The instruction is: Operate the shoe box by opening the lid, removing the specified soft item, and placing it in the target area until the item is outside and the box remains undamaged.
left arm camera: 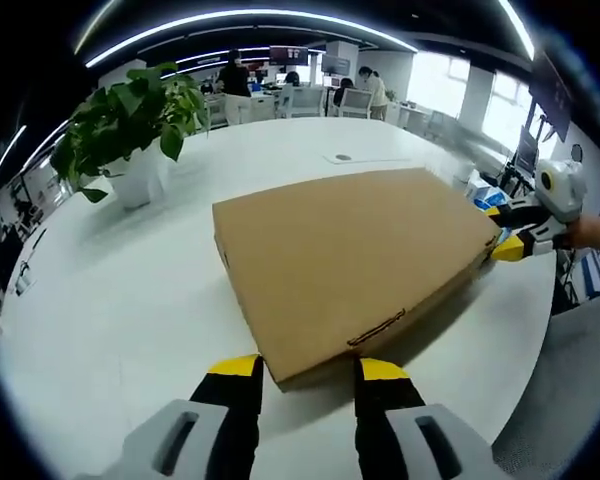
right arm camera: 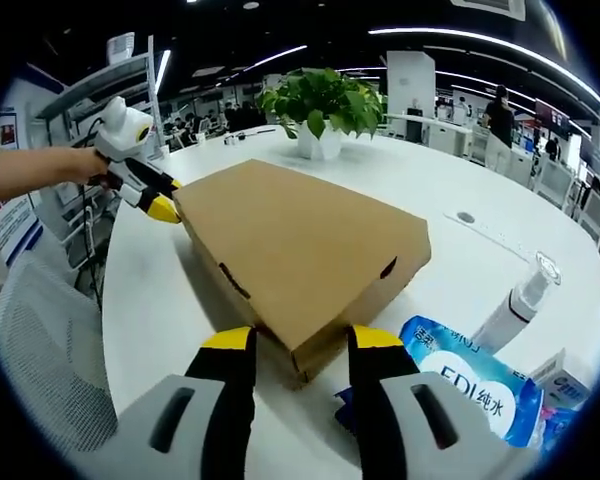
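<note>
Between my left gripper's yellow-tipped black jaws sits the near corner of the flat brown cardboard shoe box; the jaws stand apart on either side of that corner, and I cannot tell whether they touch it. My right gripper is likewise spread, its jaws flanking the opposite corner of the same box, gripping nothing that I can see. The lid lies closed, and the box rests flat on the round white table. From the left gripper view, the right gripper appears at the box's far right corner, tips against the cardboard edge. Beyond the box, far left, stands a leafy green plant in a white pot. Near the right gripper lie a blue-and-white plastic packet and a white bottle.
</note>
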A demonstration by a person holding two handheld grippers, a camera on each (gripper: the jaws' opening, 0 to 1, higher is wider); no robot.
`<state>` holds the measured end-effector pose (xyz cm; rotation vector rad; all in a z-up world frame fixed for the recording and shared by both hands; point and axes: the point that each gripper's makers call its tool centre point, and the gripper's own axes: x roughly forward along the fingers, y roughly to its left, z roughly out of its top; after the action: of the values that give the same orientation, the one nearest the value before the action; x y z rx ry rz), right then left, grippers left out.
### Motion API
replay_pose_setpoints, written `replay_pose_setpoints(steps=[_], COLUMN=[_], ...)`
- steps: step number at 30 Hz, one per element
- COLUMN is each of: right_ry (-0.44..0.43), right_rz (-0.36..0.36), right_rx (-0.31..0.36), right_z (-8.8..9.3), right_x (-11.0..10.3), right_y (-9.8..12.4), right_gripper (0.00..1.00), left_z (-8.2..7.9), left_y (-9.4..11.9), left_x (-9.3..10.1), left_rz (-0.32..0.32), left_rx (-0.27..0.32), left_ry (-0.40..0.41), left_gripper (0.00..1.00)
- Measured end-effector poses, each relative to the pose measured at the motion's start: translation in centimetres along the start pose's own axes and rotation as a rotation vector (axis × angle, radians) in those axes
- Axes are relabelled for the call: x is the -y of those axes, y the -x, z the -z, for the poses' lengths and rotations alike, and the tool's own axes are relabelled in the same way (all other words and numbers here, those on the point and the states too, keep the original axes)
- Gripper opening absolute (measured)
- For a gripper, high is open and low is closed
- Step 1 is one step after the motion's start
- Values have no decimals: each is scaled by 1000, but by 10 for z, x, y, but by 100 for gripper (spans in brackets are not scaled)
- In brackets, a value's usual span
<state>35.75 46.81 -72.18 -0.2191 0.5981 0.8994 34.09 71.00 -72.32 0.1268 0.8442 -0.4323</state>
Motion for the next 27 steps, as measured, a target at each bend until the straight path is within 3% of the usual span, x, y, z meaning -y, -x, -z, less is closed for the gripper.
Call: replay_pose_setpoints(steps=[11,27], right_ry=[-16,-26], right_rz=[43,160], right_rx=[49,89], right_z=[-10,4], right_x=[2,15], right_y=[15,77], right_gripper=[41,54], left_z=[1,3], left_y=[13,52], left_x=[3,28], left_rz=[-30,-32], left_rx=[34,160], left_ry=[-23,-6], left_gripper=[47,61])
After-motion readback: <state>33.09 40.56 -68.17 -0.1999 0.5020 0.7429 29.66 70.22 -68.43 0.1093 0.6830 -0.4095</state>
